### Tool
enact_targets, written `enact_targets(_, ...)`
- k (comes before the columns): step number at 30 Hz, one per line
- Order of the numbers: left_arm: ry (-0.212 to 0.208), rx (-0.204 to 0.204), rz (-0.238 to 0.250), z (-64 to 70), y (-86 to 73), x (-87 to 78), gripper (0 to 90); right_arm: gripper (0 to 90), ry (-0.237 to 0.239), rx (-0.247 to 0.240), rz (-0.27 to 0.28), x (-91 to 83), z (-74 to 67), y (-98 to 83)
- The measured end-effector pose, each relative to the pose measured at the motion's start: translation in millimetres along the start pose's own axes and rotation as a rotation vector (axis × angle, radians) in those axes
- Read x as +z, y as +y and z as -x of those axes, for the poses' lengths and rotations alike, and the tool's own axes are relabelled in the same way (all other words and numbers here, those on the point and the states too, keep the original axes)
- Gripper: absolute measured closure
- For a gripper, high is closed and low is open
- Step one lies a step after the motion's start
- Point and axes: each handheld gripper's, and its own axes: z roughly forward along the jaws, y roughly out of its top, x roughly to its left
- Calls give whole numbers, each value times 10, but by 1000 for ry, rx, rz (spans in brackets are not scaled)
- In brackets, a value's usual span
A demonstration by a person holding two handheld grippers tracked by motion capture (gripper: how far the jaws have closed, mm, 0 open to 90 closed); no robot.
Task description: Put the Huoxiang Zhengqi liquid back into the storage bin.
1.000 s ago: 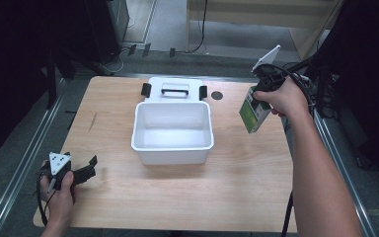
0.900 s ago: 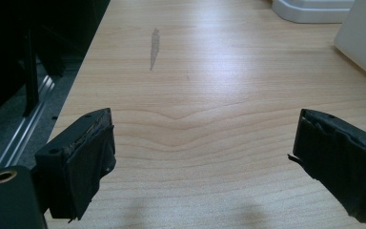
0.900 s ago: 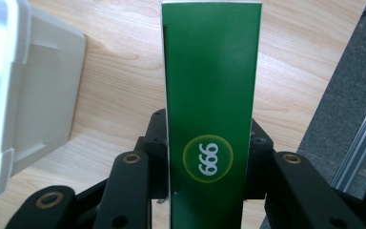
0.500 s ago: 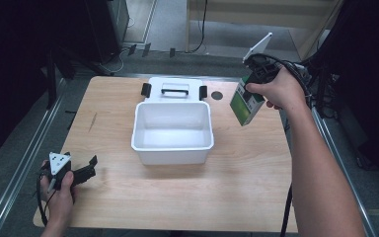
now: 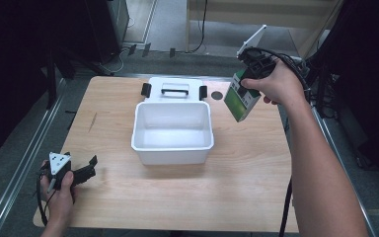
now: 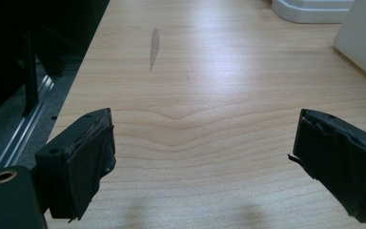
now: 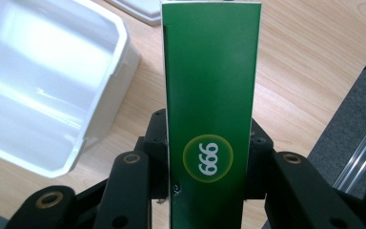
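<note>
Two grippers are seen at the wooden table (image 5: 246, 187). A green box (image 5: 240, 101) is clamped between the jaws of the right gripper (image 5: 250, 74), which is held up in the air above the far right part of the table, just right of the white bin (image 5: 172, 147). In the right gripper view the green box (image 7: 210, 100) is seen standing lengthwise between the two black jaws, which are pressed against its narrow sides, and a round yellow-green mark with white figures is shown on its face; the white bin (image 7: 43, 86) lies to the left below it. Behind the bin, at the far side, a white lid (image 5: 173, 89) with a handle and two black clips is laid flat. The left gripper (image 5: 81, 170) is rested at the near left corner of the table with its jaws spread wide, and nothing is held between them; bare wood is seen between them in the left gripper view.
</note>
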Motion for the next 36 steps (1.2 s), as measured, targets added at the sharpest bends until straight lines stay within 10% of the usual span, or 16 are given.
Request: enact_targets(36, -2, 3, 0, 0, 0, 0, 70, 641, 16, -213, 48, -395, -806, 291)
